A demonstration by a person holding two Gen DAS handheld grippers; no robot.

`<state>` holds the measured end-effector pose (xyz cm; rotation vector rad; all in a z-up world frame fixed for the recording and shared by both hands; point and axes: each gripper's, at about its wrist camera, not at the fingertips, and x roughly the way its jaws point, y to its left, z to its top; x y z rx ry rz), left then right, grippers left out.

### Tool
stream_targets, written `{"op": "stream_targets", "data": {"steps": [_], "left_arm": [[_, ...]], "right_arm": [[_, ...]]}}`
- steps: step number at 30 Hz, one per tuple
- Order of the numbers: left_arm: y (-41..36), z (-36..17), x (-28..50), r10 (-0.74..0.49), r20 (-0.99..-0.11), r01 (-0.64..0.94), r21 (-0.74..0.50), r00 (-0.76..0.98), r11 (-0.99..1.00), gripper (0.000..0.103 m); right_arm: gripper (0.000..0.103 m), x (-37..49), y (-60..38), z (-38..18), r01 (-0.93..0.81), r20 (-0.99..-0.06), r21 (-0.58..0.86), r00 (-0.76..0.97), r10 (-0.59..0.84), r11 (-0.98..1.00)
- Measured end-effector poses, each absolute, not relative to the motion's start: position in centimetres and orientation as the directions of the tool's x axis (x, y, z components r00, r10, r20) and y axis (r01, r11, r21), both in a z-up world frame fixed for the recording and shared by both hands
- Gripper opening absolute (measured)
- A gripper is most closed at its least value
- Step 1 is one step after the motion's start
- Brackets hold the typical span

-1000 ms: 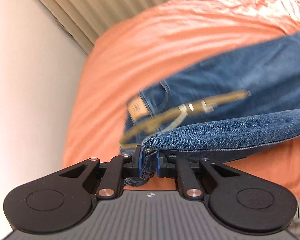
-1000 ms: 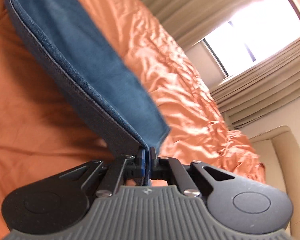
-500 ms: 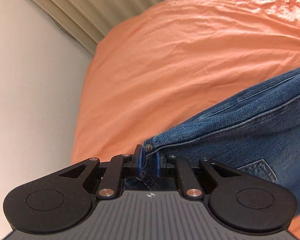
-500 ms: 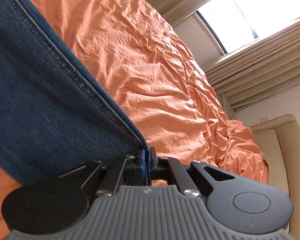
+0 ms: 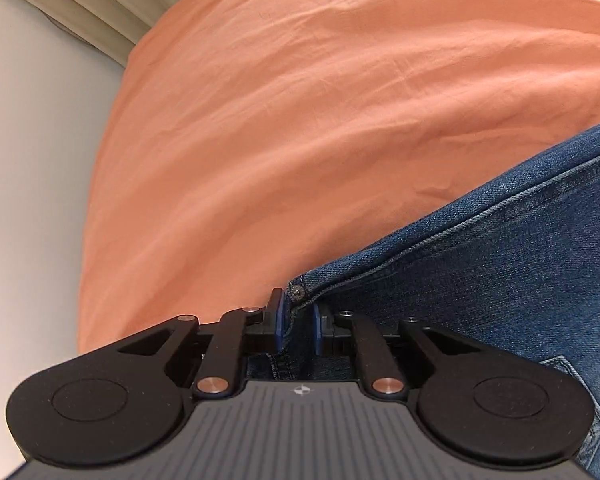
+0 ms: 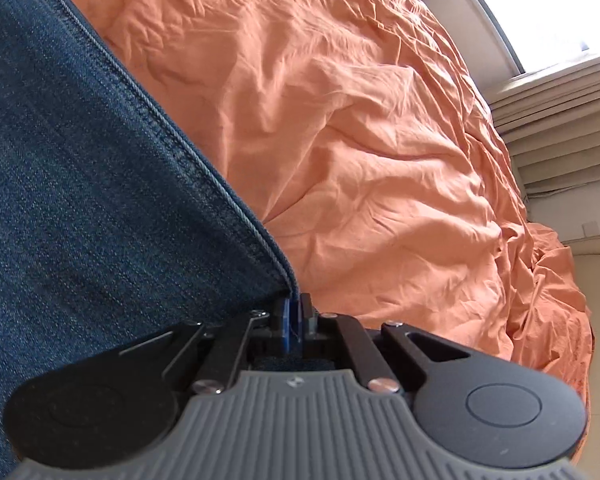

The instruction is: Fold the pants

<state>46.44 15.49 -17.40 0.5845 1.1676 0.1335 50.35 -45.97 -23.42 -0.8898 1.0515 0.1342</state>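
From the left wrist view, the left gripper [image 5: 296, 326] has its jaws closed most of the way on a corner of the jeans [image 5: 500, 280], pinching the denim just by a metal rivet [image 5: 298, 291]; the cloth spreads to the right over the orange bedsheet [image 5: 300, 120], low to it, though whether it fully rests there cannot be told. A pale wall [image 5: 32, 160] and a strip of beige curtain [image 5: 80, 12] border the bed on the left. From the right wrist view, the right gripper [image 6: 296, 326] has its jaws nearly together on another edge of the jeans [image 6: 80, 200], beside a stitched seam, and the fabric fills the left of the frame above the wrinkled bedsheet [image 6: 380, 140]. A bright window [image 6: 560, 8], curtains [image 6: 560, 120] and a cream padded panel [image 6: 596, 300] show at the right. This looks like the carrying-over stage of a fold; the next move probably calls for lowering both corners evenly, aligning the edges, then letting go.
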Motion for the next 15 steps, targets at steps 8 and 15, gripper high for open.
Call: {"op": "stream_targets", "data": {"steps": [8, 15], "left_arm": [[14.7, -16.7, 44.9, 0.450, -0.758, 0.234, 0.600, 0.471, 0.765, 0.096], [17.3, -10.1, 40.4, 0.327, -0.789, 0.150, 0.461, 0.519, 0.875, 0.103]], "right_arm": [[0.029, 49.1, -45.4, -21.4, -0.403, -0.770, -0.587, 0.547, -0.329, 0.702], [0.064, 43.3, -42.4, -15.8, -0.295, -0.785, -0.423, 0.591, -0.185, 0.857]]}}
